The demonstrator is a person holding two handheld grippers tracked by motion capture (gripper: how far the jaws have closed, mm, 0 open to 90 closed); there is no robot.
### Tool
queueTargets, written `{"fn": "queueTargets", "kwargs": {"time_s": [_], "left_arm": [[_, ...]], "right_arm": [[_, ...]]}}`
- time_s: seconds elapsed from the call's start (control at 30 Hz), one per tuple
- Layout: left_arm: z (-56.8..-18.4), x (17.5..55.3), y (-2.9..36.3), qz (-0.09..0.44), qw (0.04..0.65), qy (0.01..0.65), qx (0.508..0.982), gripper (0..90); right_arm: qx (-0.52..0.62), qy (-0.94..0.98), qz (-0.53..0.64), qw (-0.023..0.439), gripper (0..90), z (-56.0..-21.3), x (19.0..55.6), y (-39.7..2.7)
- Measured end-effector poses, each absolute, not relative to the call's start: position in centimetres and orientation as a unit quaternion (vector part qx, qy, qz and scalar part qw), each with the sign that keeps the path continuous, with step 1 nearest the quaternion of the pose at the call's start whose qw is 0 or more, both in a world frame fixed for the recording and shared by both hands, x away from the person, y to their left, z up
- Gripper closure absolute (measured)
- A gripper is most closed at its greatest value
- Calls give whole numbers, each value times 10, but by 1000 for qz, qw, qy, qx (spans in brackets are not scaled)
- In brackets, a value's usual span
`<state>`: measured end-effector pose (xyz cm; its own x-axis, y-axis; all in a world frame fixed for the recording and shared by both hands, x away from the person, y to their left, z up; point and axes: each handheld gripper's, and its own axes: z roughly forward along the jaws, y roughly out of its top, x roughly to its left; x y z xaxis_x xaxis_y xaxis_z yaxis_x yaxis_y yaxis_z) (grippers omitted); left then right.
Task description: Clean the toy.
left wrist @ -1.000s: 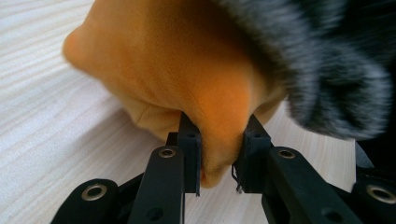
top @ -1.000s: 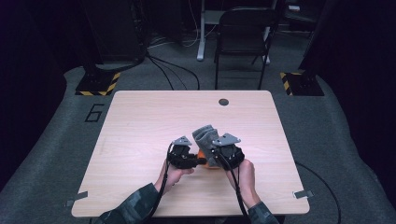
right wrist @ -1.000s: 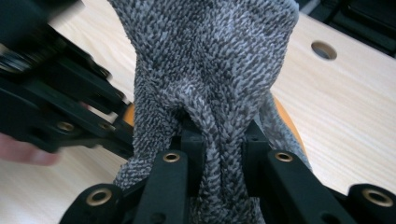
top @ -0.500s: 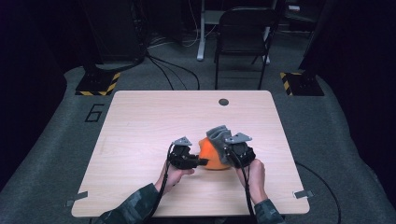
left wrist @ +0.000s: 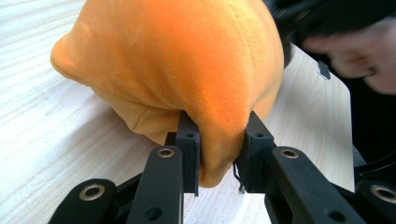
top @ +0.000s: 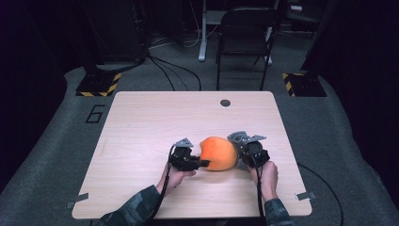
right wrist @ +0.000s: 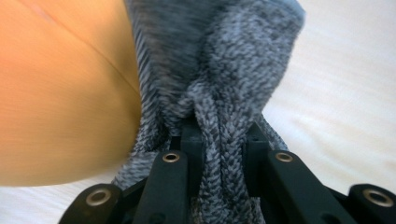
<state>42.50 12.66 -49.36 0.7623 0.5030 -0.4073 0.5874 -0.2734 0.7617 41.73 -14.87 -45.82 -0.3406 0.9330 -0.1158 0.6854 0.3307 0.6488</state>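
The counter (top: 141,141) is a pale wood-grain top on a grey floor, with a dark folding chair (top: 244,42) standing beyond its far edge and a small dark round plug (top: 225,102) set in the board near that edge.

On the near half of the counter, between the two hands, sits the orange plush lining (top: 217,153) — a rounded, bulging mound of soft fabric resting on the wood. In the left gripper view its lower hem (left wrist: 219,158) hangs down to the board.

A grey knitted fabric (right wrist: 219,93) lies against the right side of the orange mound; in the right gripper view the two touch along a seam, the knit bunched into a twisted fold.

The left tongs (top: 203,163) are pinched on a fold of the orange plush at the mound's left side, jaws close together with the cloth pressed between them. The right tongs (right wrist: 223,140) are clamped nearly closed on the twisted grey knit — the fabric squeezed tight between both jaws — at the mound's right side.
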Motion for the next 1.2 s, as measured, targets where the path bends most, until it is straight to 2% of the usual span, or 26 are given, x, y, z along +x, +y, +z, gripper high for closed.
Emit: {"fn": "queueTargets", "kwargs": {"time_s": [0.17,0.2,0.27,0.33,0.47,0.57,0.83,1.0,1.2], "left_arm": [[-494,425,126,-39,497,341,797,735],[-493,424,126,-37,494,340,799,735],[-493,425,125,-35,494,337,800,734],[-494,424,125,-34,494,339,800,734],[-494,424,125,-31,492,339,801,734],[-495,424,125,-33,492,341,800,732],[-495,424,125,-32,491,338,802,730],[-495,424,124,-34,492,335,803,729],[-496,424,124,-35,495,334,802,729]], "right_arm": [[497,770,305,259,765,-425,402,-145],[473,770,338,262,765,-410,392,-135],[466,771,346,261,765,-407,389,-130],[431,785,365,255,764,-401,379,-107],[411,804,352,246,762,-412,376,-82],[412,808,337,253,762,-419,378,-79],[438,804,302,265,761,-426,389,-101],[469,795,298,245,761,-439,401,-122],[492,793,255,253,760,-454,411,-137]]}}
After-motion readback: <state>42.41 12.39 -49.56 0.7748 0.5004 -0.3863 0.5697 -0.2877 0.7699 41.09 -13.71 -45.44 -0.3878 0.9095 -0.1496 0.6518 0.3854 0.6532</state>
